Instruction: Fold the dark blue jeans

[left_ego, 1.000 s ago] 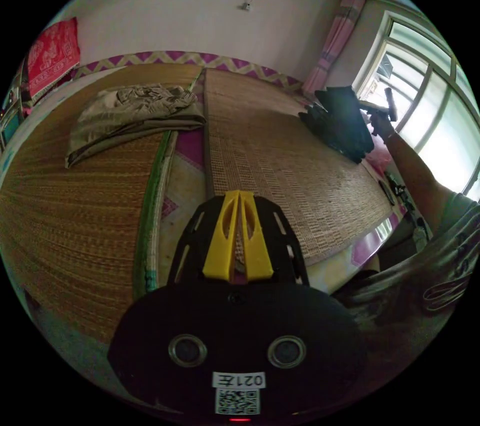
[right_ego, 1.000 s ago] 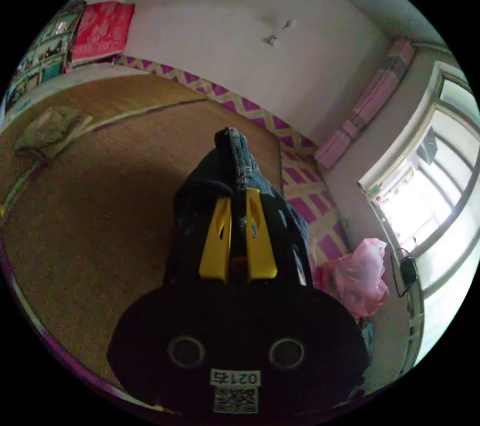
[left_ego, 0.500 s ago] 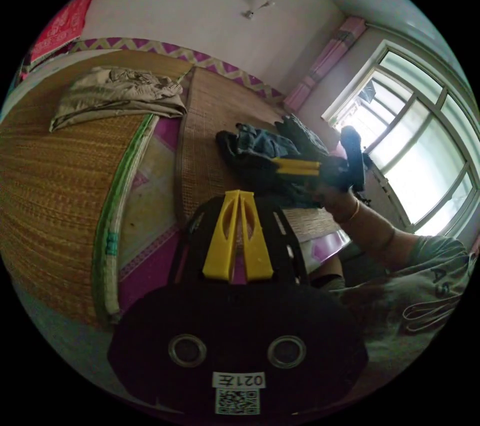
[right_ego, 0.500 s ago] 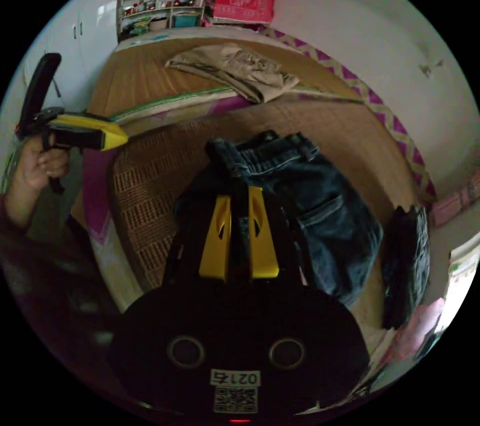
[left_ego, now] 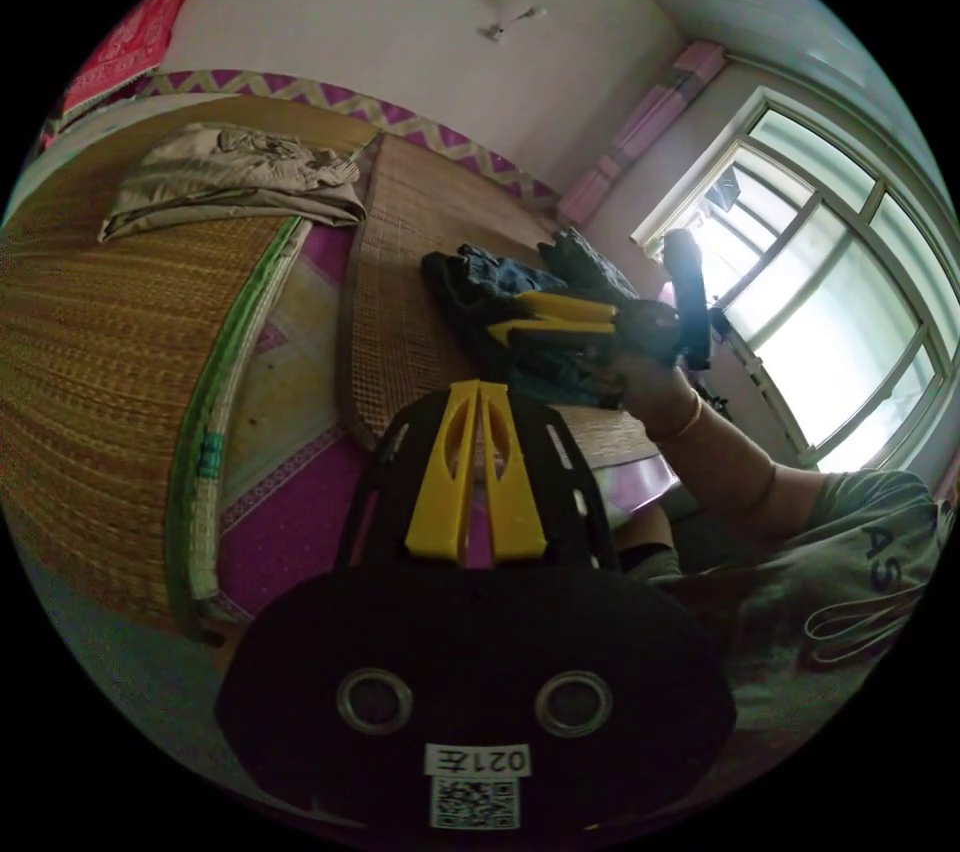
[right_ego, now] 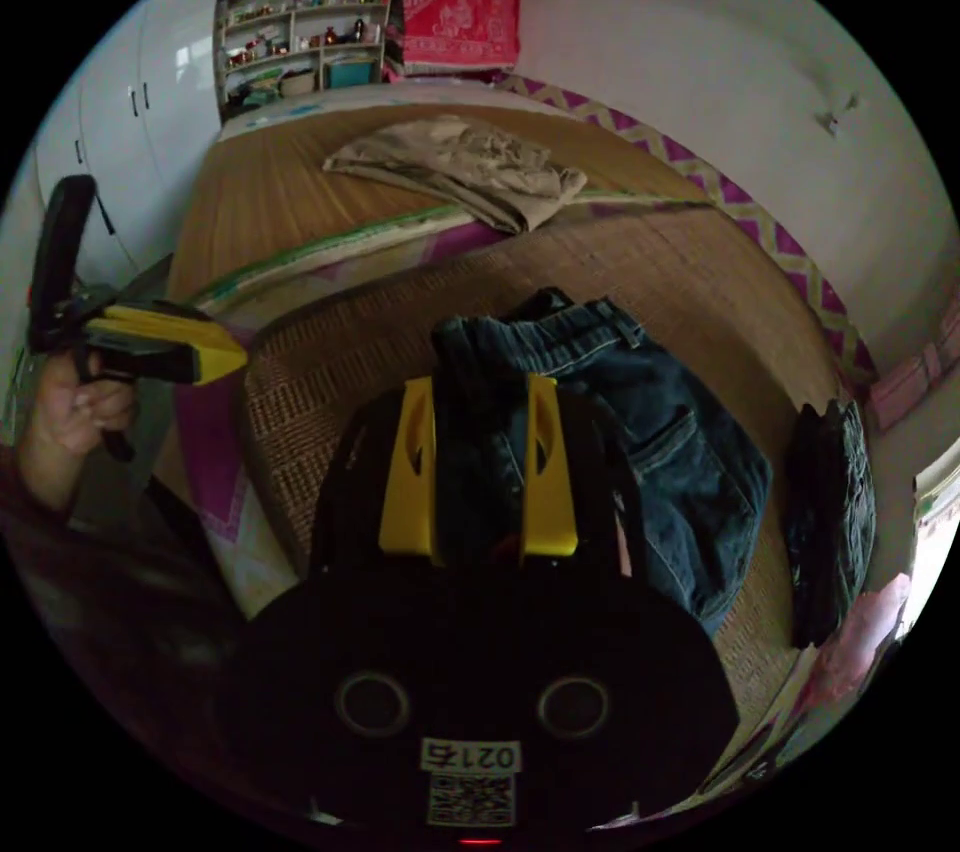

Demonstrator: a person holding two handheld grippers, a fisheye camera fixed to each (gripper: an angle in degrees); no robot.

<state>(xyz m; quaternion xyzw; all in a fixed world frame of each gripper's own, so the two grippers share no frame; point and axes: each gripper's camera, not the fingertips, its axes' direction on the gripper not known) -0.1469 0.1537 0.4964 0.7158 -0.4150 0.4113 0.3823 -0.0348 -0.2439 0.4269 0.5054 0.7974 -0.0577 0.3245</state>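
R gripper [right_ego: 478,387] jaws apart over jeans [right_ego: 640,452]; L gripper [left_ego: 478,387] closed, empty.

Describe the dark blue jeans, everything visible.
The dark blue jeans are denim with pale stitching, lying bunched on the woven straw mat. The waistband with a belt loop faces up and a back pocket shows. The right hand-held gripper sits over their near edge with jaws apart, cloth between them, not pinched. A black garment lies beside them. In the left gripper view they sit behind that gripper.
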